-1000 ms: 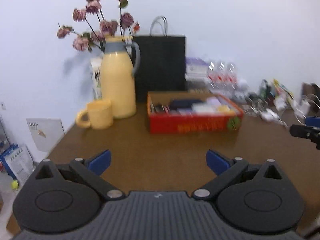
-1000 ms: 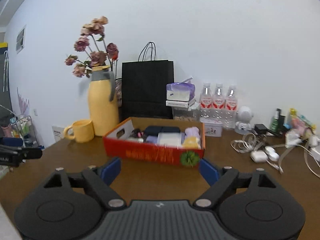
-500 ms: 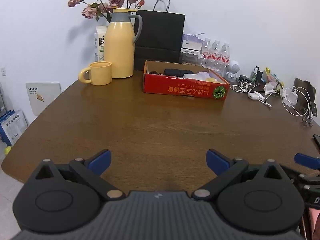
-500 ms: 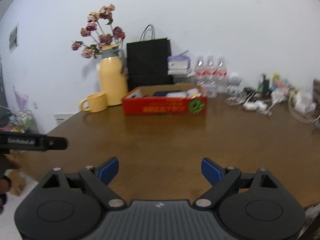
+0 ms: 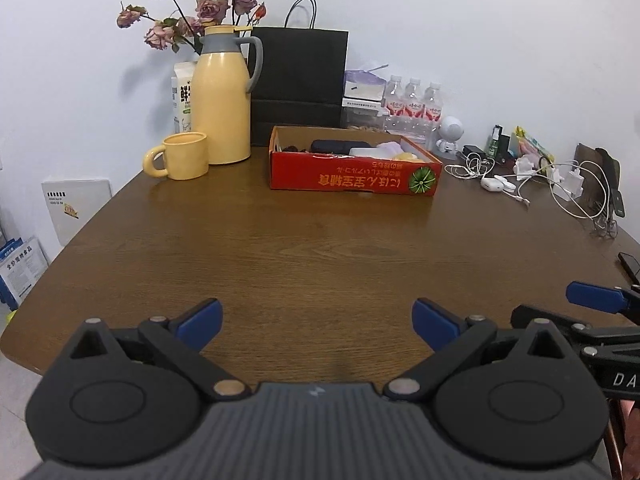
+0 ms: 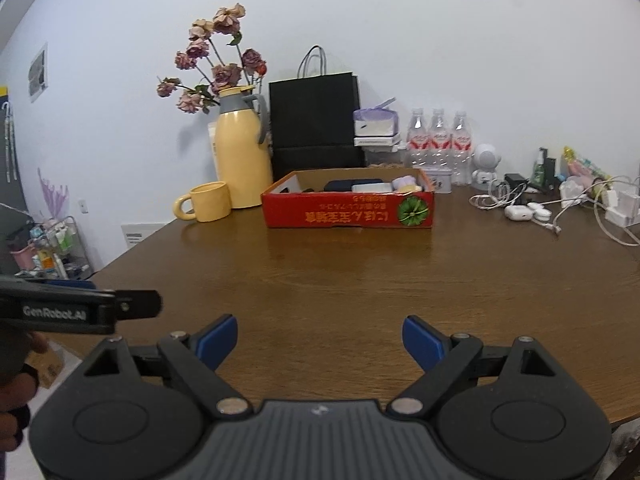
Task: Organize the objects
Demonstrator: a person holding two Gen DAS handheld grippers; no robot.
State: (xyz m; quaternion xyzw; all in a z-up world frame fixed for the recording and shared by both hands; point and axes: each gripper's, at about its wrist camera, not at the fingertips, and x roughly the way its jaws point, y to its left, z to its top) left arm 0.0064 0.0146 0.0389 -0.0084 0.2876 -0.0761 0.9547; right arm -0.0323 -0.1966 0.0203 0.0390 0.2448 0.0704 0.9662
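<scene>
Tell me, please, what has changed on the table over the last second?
Both grippers, the left gripper and right gripper, drew back from the red box toward the near table edge, open and empty throughout. The box, yellow mug and yellow jug stayed put.

In the right wrist view the right gripper (image 6: pixel 318 338) hangs with jaws spread over the near edge of the wooden table (image 6: pixel 360 280), the red box (image 6: pixel 348 210) near the far edge, yellow mug (image 6: pixel 206 202) and jug (image 6: pixel 240 160) to its left.
</scene>
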